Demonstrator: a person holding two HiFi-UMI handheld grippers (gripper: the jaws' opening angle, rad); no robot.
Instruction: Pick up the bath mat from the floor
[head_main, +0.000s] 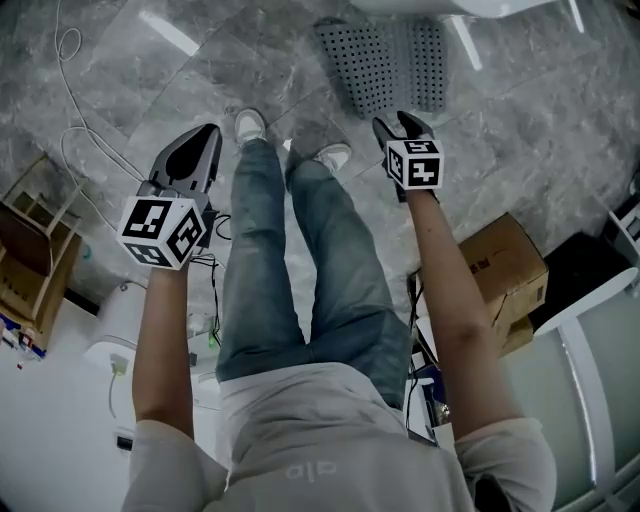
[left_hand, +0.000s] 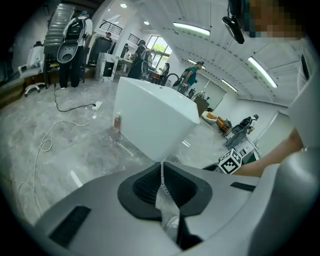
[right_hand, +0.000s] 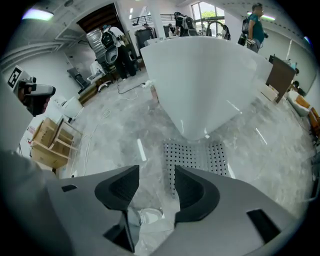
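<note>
Pale shirt (head_main: 300, 420) and blue jeans (head_main: 260, 260) of a standing person, two grippers held low over the floor.
Left gripper (head_main: 208, 134) has its fingers (left_hand: 145, 185) together, with only a thin slit between the pads. Right gripper (head_main: 397, 123) has its fingers (right_hand: 117, 187) apart with nothing between them. One grey perforated bath mat (head_main: 385, 60) lies flat on the grey marble floor (head_main: 550, 120) just beyond the right gripper, at the foot of one white bathtub (right_hand: 200, 75). One brown cardboard box (head_main: 505, 265) sits to the right, flaps shut, contents hidden.
</note>
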